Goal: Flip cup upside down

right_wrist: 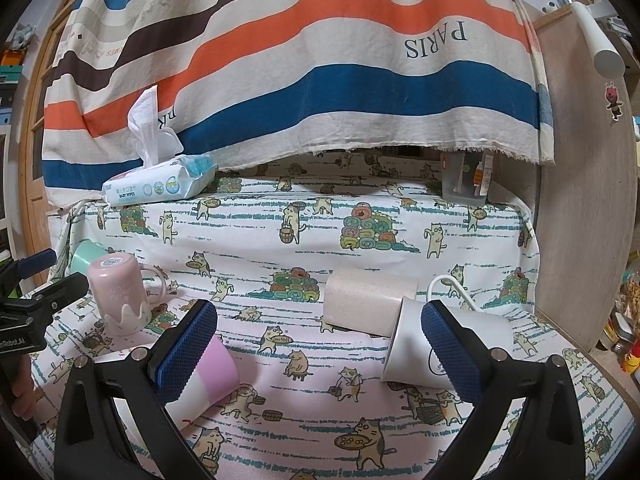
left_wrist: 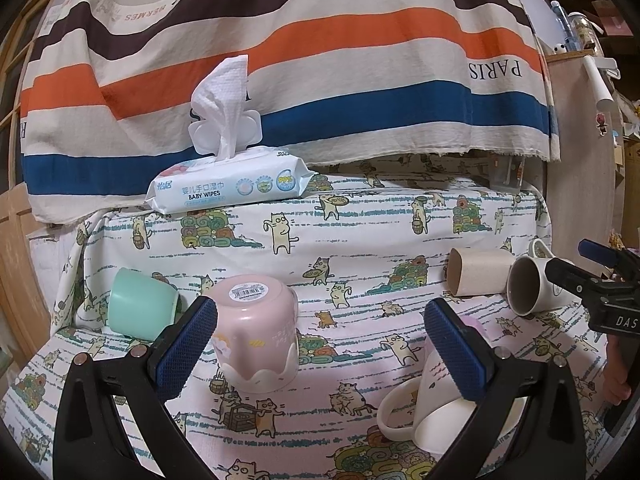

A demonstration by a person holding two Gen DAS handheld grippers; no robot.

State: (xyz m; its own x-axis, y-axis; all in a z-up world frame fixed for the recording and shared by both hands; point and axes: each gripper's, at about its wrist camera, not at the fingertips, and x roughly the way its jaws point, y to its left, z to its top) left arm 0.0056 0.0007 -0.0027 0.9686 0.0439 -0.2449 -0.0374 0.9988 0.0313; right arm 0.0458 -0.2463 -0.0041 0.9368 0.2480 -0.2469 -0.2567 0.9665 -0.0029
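Lying partly hidden behind the near fingers: a pink-and-white cup (right_wrist: 208,376) on its side, masked by the right tongs' (right_wrist: 320,350) left pad; a white mug (right_wrist: 404,344) on its side, mouth toward the camera, overlapped by the right pad. Mint cup (left_wrist: 140,304) tipped over at the tabletop's (left_wrist: 360,380) left, partly behind the left tongs' (left_wrist: 320,346) left pad; in the right wrist view only a sliver showing behind the pink mug (left_wrist: 256,332). Clear container (right_wrist: 466,184) at the back right half tucked under the striped cloth (left_wrist: 320,60); contents hard to make out.

Legible writing: "BABY WIPES" on the wipes pack (left_wrist: 228,186), one sheet pulled up from its lid; "PARIS" and "HERMES" printed upside down on the striped cloth; barcode sticker on the pink mug's upturned base, digits too small to read; "DAS" on the right tool body at the frame edge.

Left tongs: spread wide, gripping nothing, the left pad just beside the pink mug, whether touching not clear. Pink mug standing mouth-down on the cat-print cover. Right tongs: equally wide, holding nothing, pads flanking a bare patch of cover between the pink-and-white cup and the white mug. Beige tumbler (right_wrist: 368,304) on its side, just behind the white mug.
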